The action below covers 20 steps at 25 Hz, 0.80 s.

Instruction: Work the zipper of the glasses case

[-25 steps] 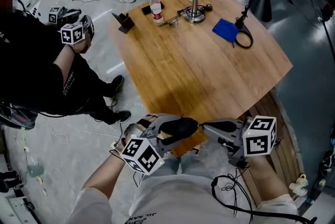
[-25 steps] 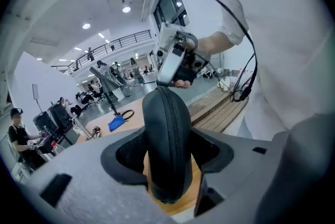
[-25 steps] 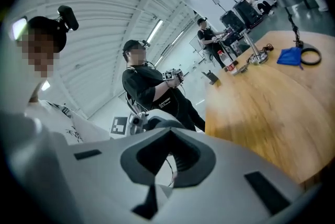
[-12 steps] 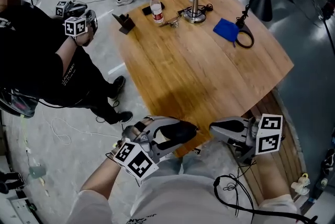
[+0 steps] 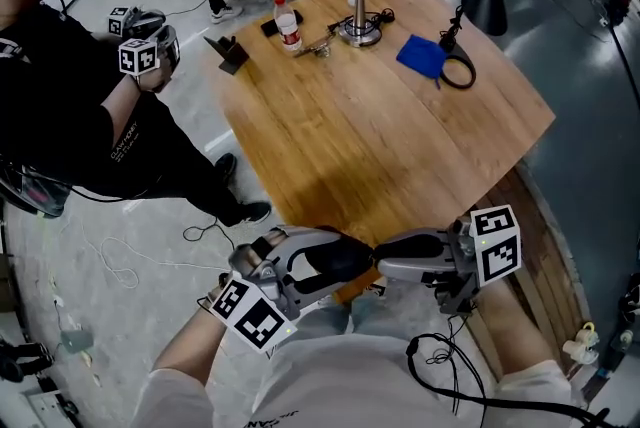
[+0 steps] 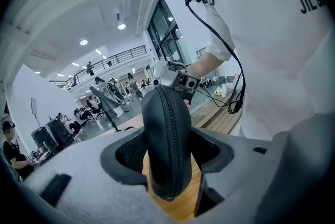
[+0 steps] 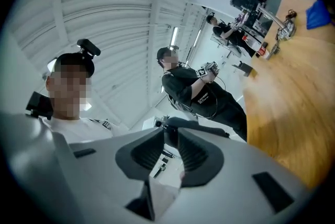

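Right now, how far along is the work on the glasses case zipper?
Done: the left gripper clamps the glasses case at the table's near edge. In hand: the right gripper's jaws have just opened at the case's end, not gripping it. Left: the zipper that shows is closed.

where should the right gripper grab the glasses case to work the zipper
Its free end, approached from the person's right along its length. The left gripper clamps the glasses case by its flat sides, leaving the zipper seam exposed. The right gripper, jaws just opened, has that end at its gap, unpinched. No pull tab is discernible.
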Each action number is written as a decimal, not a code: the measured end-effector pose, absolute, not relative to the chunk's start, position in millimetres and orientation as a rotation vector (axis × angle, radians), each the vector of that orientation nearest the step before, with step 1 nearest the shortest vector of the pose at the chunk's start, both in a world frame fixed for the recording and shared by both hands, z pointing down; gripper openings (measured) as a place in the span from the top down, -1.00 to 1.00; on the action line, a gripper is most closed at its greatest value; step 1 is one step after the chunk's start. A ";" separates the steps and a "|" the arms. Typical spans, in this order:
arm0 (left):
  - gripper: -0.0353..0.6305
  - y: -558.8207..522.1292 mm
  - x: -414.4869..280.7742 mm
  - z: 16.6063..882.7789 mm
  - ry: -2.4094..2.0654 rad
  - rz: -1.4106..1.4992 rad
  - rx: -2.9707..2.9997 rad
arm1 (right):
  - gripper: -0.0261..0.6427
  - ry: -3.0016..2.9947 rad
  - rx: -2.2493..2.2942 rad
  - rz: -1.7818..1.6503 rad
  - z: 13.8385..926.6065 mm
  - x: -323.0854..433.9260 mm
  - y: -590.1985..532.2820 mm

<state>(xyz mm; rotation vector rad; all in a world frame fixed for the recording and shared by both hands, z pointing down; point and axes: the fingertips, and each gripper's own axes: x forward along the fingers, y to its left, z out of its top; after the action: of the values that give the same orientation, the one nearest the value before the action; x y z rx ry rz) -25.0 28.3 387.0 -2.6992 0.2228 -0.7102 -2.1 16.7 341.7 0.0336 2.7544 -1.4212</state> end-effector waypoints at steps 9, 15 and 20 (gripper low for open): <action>0.12 26.6 -31.9 399.4 0.208 -0.785 -2.677 | 0.92 2.873 -0.070 -1.385 345.5 1.1 14.0; 0.13 37.1 -35.8 401.8 0.164 -0.779 -2.688 | 0.92 3.021 -0.080 -1.365 355.1 1.3 19.7; 0.14 42.4 -32.7 403.4 0.142 -0.782 -2.665 | 0.92 3.130 -0.171 -1.327 375.8 5.3 15.6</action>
<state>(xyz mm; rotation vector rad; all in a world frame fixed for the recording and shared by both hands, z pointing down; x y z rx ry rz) -32.7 42.4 403.4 -2.6647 0.1425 -0.7822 5.3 15.6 375.8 -0.1706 3.1303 -1.3268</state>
